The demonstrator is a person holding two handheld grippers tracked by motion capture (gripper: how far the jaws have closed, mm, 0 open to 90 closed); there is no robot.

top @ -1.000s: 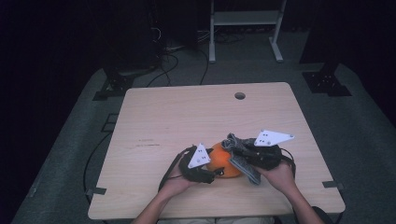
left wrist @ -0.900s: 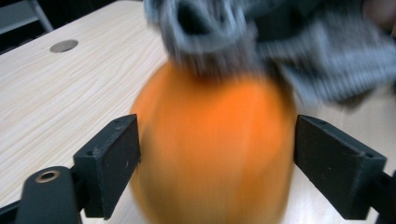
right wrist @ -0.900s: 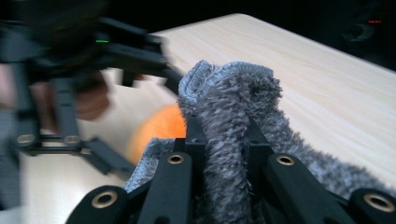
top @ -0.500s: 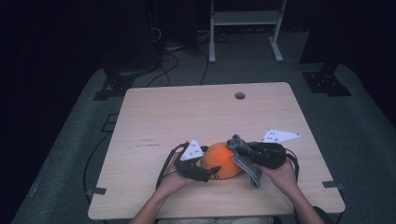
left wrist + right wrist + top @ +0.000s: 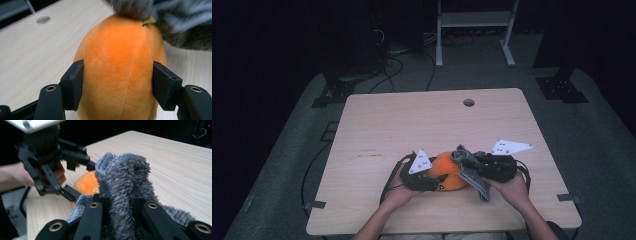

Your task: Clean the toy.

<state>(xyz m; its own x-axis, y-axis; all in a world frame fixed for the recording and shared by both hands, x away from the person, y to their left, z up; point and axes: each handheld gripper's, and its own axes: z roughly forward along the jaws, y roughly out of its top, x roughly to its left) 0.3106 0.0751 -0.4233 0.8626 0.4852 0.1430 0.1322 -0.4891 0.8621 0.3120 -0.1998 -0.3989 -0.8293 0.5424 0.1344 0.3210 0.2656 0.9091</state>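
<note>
Left gripper [image 5: 435, 178] has just been closing its jaws on the orange plush [image 5: 448, 171], and in the left gripper view the two pads now press against the plush's [image 5: 117, 75] sides, one on each flank. Right gripper [image 5: 473, 164] is clamped on a fold of grey sock [image 5: 473, 175]; in its own view the fuzzy fabric [image 5: 125, 182] bunches up between the narrow jaws, with the plush [image 5: 86, 184] just behind it and the left gripper [image 5: 77, 178] beyond.

The step in hand looks like dressing the plush: one side steadies it while the other brings the sock's mouth to its top end, where the fabric already touches. The next move likely calls for drawing the sock over the rounded top while the left grip keeps the plush from rolling or sliding; soft stuffing may give under the pads, so the hold could slip.

Both things sit near the front edge of a pale wooden table [image 5: 402, 125], bare apart from a small round hole [image 5: 469, 102] near its far edge. Grey carpet [image 5: 602, 150] surrounds it, and the dim room behind holds cables [image 5: 397, 55] and a white metal frame [image 5: 474, 22].
</note>
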